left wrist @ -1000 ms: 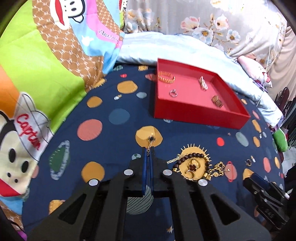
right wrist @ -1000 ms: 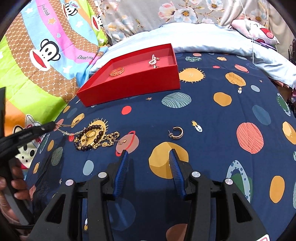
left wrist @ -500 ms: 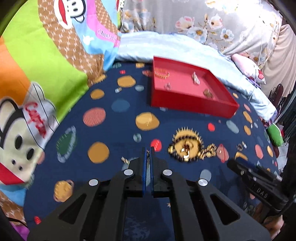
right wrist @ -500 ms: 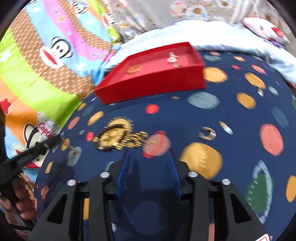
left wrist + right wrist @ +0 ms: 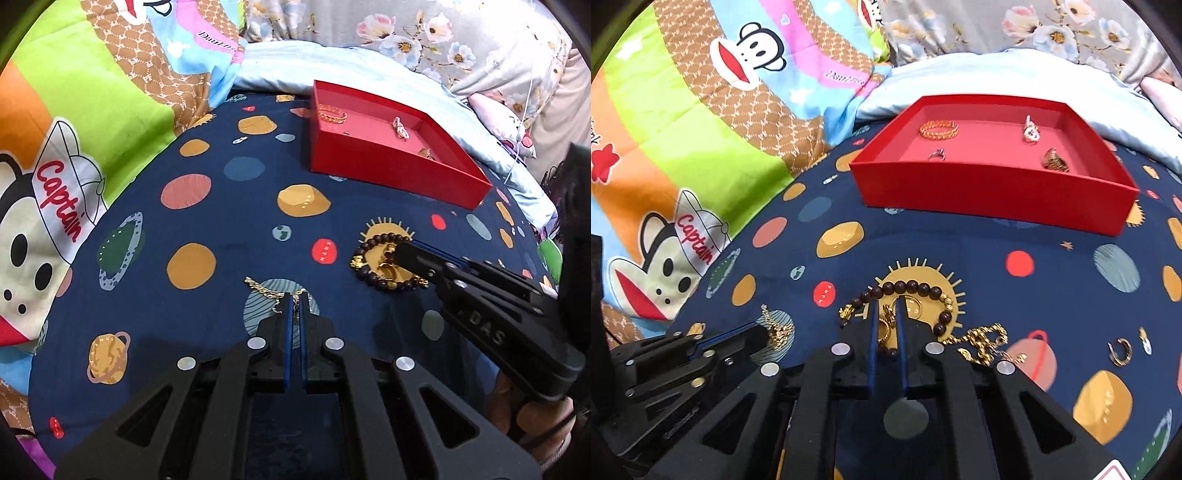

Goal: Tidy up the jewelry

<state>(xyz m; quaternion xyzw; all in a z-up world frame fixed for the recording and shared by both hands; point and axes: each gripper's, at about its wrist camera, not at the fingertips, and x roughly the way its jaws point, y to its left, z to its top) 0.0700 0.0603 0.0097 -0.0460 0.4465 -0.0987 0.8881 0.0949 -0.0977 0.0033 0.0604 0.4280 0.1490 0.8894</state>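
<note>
While nipped in left gripper, thin gold chain trails on planet-print bedspread; right gripper nearly closed around gold ring within dark bead bracelet. Risk: beads snagging, chain slipping before red tray.

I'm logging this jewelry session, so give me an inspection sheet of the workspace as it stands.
Surface: navy planet-print bedsheet.
Job's things: red cardboard tray holding four pieces; dark wooden bead bracelet, gold chain, gold hoop earring on the sheet.
Clutter: nothing seen.
Grippers: left gripper shut on thin gold necklace; right gripper nearly closed around gold rings.
Cables: white cord.
Surroundings: monkey-print quilt, floral pillow.
</note>
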